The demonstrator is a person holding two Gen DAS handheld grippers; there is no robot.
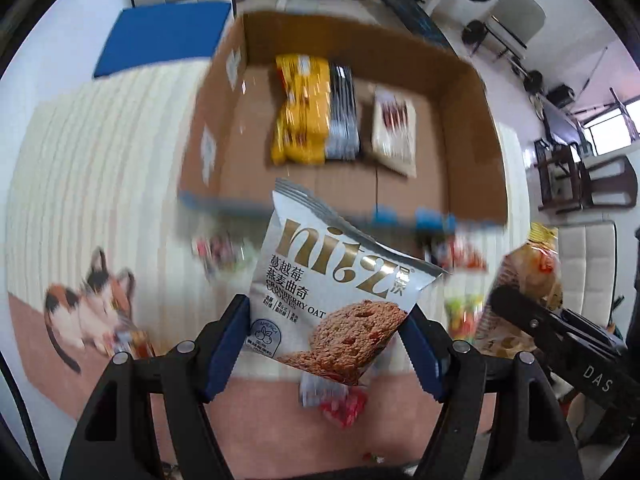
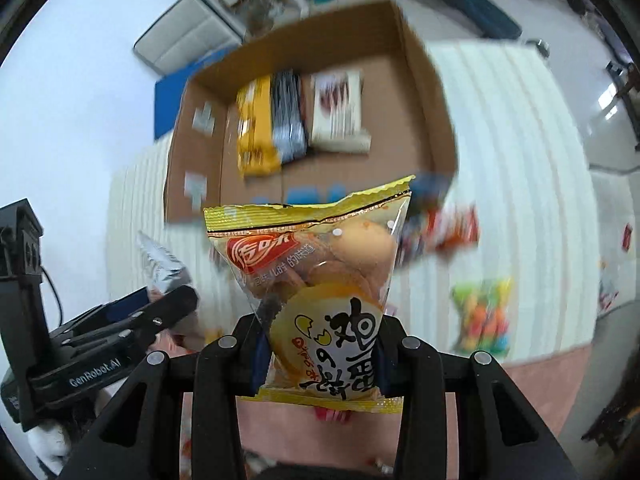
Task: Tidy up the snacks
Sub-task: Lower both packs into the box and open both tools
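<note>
Both tongs are loaded and up in the air over the striped cloth on the desk (image 1: 100,140)! The left tongs (image 1: 324,344) are clamped on a silver cranberry oat cookie packet (image 1: 336,288), blue pads pressed to its two side edges, the packet tilted and hanging clear of the cloth. The right tongs (image 2: 320,356) are squeezed tight on a yellow egg biscuit bag (image 2: 316,280), gripped at its lower half with the crimped top edge standing up.

Straight ahead sits the open cardboard box (image 1: 464,136), and it is partly filled: a row of yellow packets (image 1: 300,120), a stack of black-and-silver packets (image 1: 342,120) tight beside them, and a cream-coloured pack (image 1: 394,132) a little apart. Much of the box floor is bare, so by my reckoning the job is perhaps a third done, with these two packets next for the box.

Plenty left outside: blurred red and white wrappers (image 2: 448,228) lie just before the box's near wall, and a bag of bright mixed candy (image 2: 486,316) sits on the cloth.

Only the left view gives the cat picture on the cloth (image 1: 88,308) and the blue mat (image 1: 160,36) behind. The right view shows that candy bag far more clearly, plus the left tongs side-on.
</note>
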